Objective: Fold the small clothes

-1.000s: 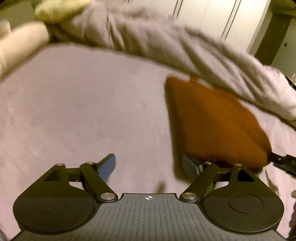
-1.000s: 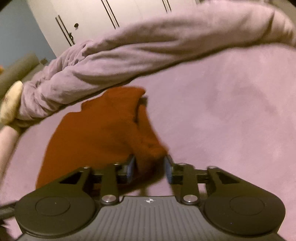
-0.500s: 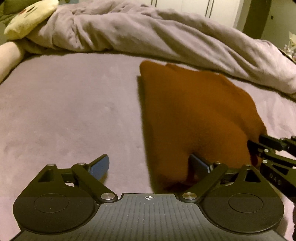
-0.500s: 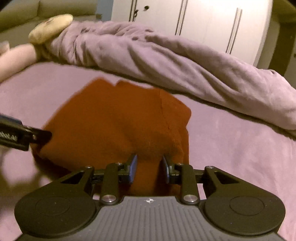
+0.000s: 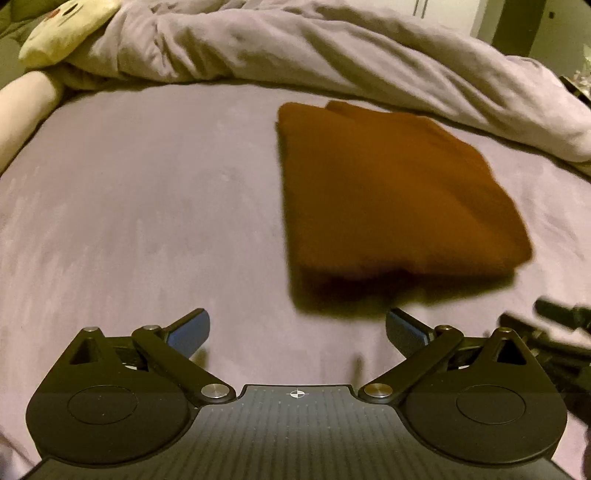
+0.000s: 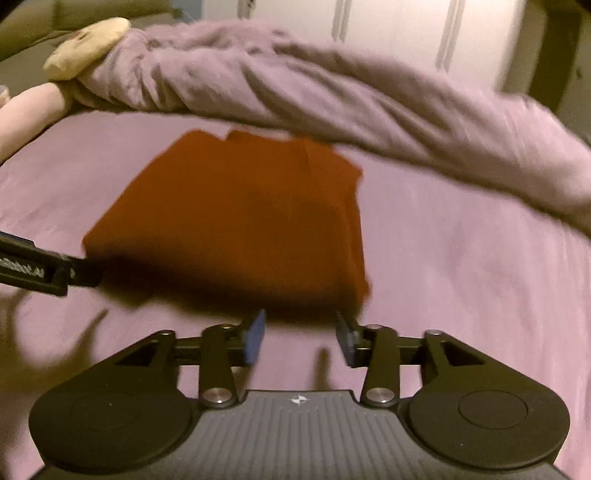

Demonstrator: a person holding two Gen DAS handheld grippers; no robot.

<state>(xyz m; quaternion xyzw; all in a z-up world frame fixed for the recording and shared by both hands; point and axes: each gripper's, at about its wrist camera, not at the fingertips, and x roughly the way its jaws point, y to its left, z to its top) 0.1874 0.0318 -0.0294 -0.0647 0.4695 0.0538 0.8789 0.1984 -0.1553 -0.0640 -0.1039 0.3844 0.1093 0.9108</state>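
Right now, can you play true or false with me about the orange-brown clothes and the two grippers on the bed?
1. The orange-brown garment lies folded flat on the purple sheet. True.
2. The left gripper is squeezing the garment. False: its jaws have just been opening, stand wide, and nothing is between them.
3. The right gripper holds a corner of the garment. False: its jaws have just been opening, and the garment lies just beyond them, unpinched.
4. A rumpled lilac blanket is bunched up behind the garment. True.
5. A pale yellow plush toy sits on top of the garment. False: it is at the far left, by the blanket.
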